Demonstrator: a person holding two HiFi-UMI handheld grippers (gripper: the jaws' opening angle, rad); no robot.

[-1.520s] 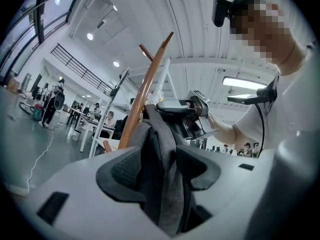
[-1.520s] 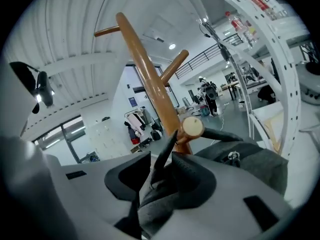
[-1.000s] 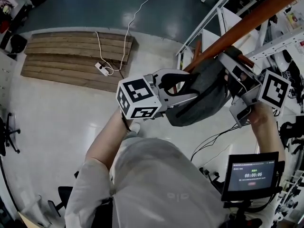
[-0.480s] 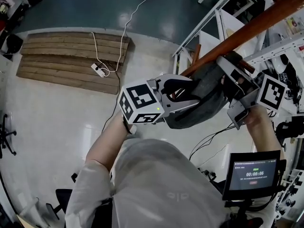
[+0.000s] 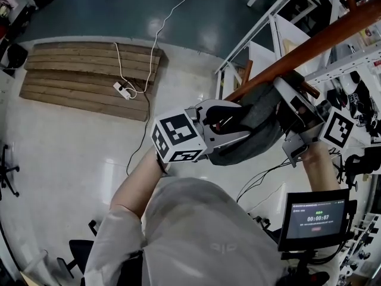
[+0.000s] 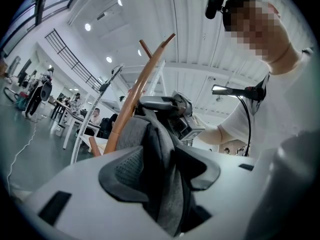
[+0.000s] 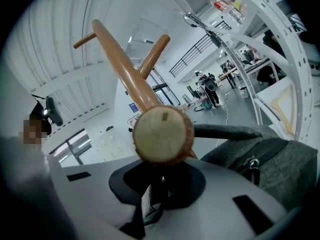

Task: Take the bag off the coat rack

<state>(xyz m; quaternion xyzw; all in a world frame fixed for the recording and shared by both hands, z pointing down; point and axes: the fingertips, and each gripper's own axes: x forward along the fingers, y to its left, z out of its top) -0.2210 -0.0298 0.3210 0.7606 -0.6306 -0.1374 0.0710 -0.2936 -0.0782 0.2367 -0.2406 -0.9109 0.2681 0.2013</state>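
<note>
A grey bag (image 5: 253, 130) hangs on the brown wooden coat rack (image 5: 321, 37). My left gripper (image 5: 229, 124) is shut on a fold of the bag's grey fabric (image 6: 162, 184), with the rack's pole (image 6: 132, 96) rising behind it. My right gripper (image 5: 284, 103) is at the bag's top, just under a round peg end (image 7: 162, 134). Its jaws are closing, and a dark strap (image 7: 152, 199) of the bag is pinched between the pads. The bag's body (image 7: 272, 164) lies to the right in the right gripper view.
White metal shelving (image 5: 280, 22) stands close behind the rack. A monitor on a stand (image 5: 314, 219) sits at the lower right, with cables (image 5: 262, 180) on the floor below the bag. A wooden pallet (image 5: 89, 79) and a power strip (image 5: 122, 89) lie at the left.
The right gripper's jaws have drawn together at the bag's top. Both grippers and the bag shifted slightly up and to the right.
</note>
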